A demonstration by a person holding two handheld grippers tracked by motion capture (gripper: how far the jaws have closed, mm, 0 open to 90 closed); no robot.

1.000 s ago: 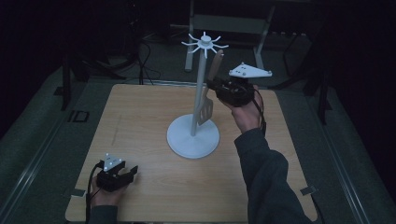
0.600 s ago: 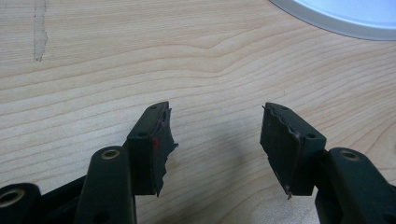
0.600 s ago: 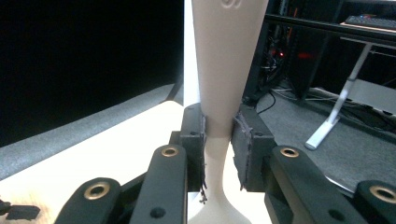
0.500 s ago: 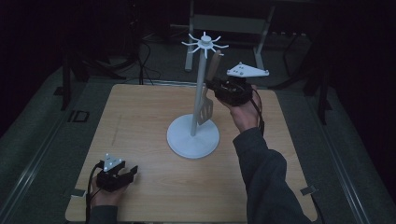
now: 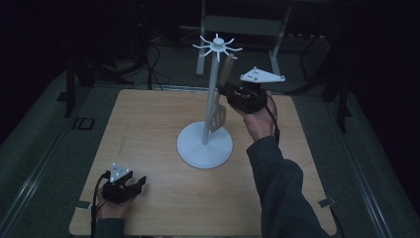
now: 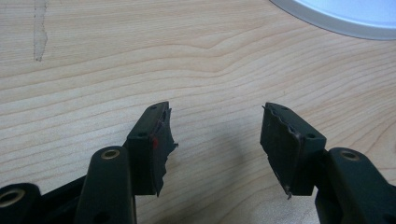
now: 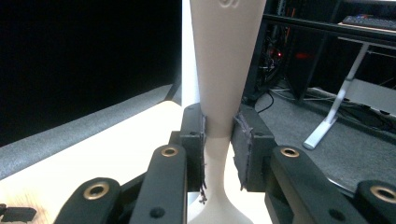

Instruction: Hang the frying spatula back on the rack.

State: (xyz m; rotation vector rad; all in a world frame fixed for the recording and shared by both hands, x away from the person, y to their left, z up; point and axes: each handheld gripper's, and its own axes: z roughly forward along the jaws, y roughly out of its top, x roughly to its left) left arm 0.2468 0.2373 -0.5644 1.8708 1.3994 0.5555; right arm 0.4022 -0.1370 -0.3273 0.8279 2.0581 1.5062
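Note:
A white rack (image 5: 212,99) with a round base (image 5: 205,146) and short hook arms at its top stands mid-table. A beige spatula (image 5: 218,119) hangs upright beside its pole, blade down. My right gripper (image 5: 224,94) is shut on the spatula's handle, held level above the table. In the right gripper view, both pads (image 7: 198,135) press the narrow part of the handle (image 7: 226,56), with the rack's pole (image 7: 189,56) just behind. My left gripper (image 5: 138,183) rests at the table's near left corner. It stands open and holds nothing (image 6: 215,135).
The wooden table (image 5: 148,124) has bare room left of the rack and in front of it. The rack's base edge (image 6: 341,14) lies well ahead of my left gripper. Dark floor, cables and a metal frame (image 5: 242,25) lie beyond the far edge.

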